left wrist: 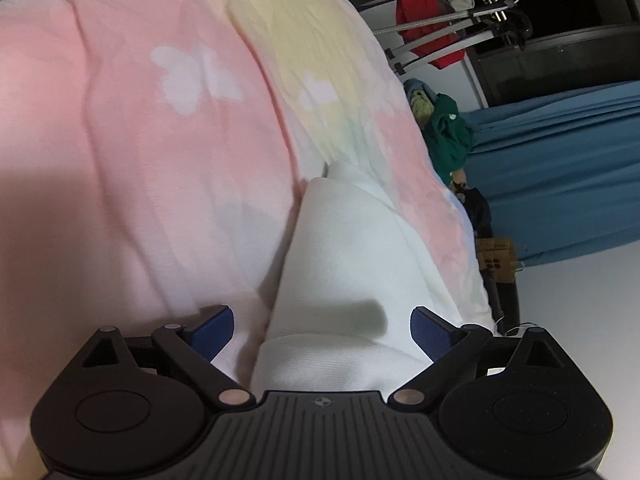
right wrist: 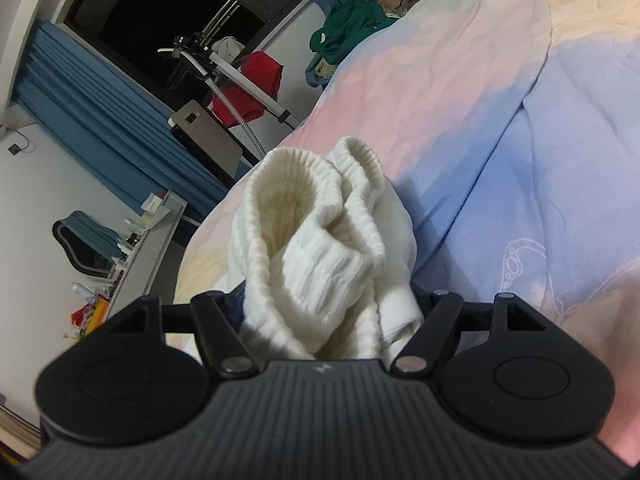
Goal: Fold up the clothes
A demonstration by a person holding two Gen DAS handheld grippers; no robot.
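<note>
Two grippers on the white sweater [right wrist: 320, 248]: right gripper [right wrist: 328, 312] jaws pinching bunched knit, left gripper [left wrist: 322, 320] jaws spread; I'd close left before spreading it flat on the bed [left wrist: 140, 140].

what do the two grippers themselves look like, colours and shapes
Both the left gripper and the right gripper are matte black plastic: a ribbed centre plate with a small round emblem, round lobes on either side, hinged link arms with silver pins. Blue pads line the fingers.
</note>
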